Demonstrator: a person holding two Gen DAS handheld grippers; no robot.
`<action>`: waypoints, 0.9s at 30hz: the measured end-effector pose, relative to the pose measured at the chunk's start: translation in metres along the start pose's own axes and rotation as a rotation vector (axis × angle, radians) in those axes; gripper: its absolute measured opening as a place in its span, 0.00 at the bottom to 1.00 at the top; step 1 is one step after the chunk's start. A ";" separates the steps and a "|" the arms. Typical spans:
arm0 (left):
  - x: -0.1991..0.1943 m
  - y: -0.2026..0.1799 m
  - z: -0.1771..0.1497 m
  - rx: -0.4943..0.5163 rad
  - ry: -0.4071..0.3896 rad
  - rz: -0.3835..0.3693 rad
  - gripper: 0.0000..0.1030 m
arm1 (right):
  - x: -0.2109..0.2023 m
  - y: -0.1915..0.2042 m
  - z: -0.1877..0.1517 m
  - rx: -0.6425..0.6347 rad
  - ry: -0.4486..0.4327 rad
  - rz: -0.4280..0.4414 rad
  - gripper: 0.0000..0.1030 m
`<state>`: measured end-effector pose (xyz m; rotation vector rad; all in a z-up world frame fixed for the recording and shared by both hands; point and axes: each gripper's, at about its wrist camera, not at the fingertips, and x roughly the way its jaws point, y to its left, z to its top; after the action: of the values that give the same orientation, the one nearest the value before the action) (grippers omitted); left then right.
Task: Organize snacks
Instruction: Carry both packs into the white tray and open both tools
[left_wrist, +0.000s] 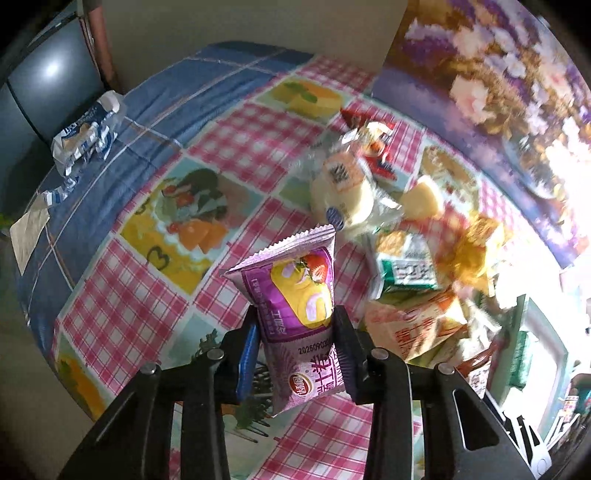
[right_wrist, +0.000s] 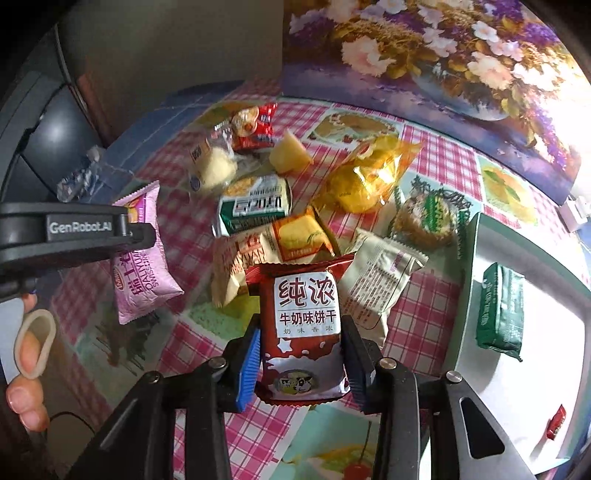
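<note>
With the left gripper (left_wrist: 295, 343) clenched on a purple snack pack (left_wrist: 295, 314) and the right gripper (right_wrist: 301, 354) clamped on a red biscuit pack (right_wrist: 303, 328), both above the tablecloth (left_wrist: 236, 140) at 6 o'clock of the snack pile (right_wrist: 280, 206), either slick, puffy wrapper could slip out before reaching the white tray (right_wrist: 517, 236) at 3 o'clock.

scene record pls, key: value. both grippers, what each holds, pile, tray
left gripper: shut on purple snack pack, lifted off the table
right gripper: shut on red biscuit pack, clear of the pile
surface: table with checked fruit-print cloth
pile: loose wrapped snacks mid-table, including green-white pack and yellow cake in clear wrap
tray: white, right of the pile; holds dark green pack and a small red item
apart: blue-white wrapper at the far left edge
</note>
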<state>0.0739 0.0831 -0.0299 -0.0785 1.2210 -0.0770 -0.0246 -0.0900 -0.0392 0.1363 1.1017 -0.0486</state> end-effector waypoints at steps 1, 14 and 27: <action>-0.006 -0.001 0.001 -0.004 -0.015 -0.018 0.39 | -0.003 -0.001 0.001 0.004 -0.007 0.002 0.42; -0.048 -0.029 -0.002 0.059 -0.129 -0.038 0.39 | -0.019 -0.038 0.009 0.119 -0.033 -0.041 0.42; -0.062 -0.117 -0.023 0.285 -0.138 -0.098 0.39 | -0.038 -0.135 0.002 0.402 -0.047 -0.210 0.42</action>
<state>0.0295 -0.0275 0.0326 0.1041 1.0571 -0.3252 -0.0548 -0.2247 -0.0161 0.3770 1.0454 -0.4604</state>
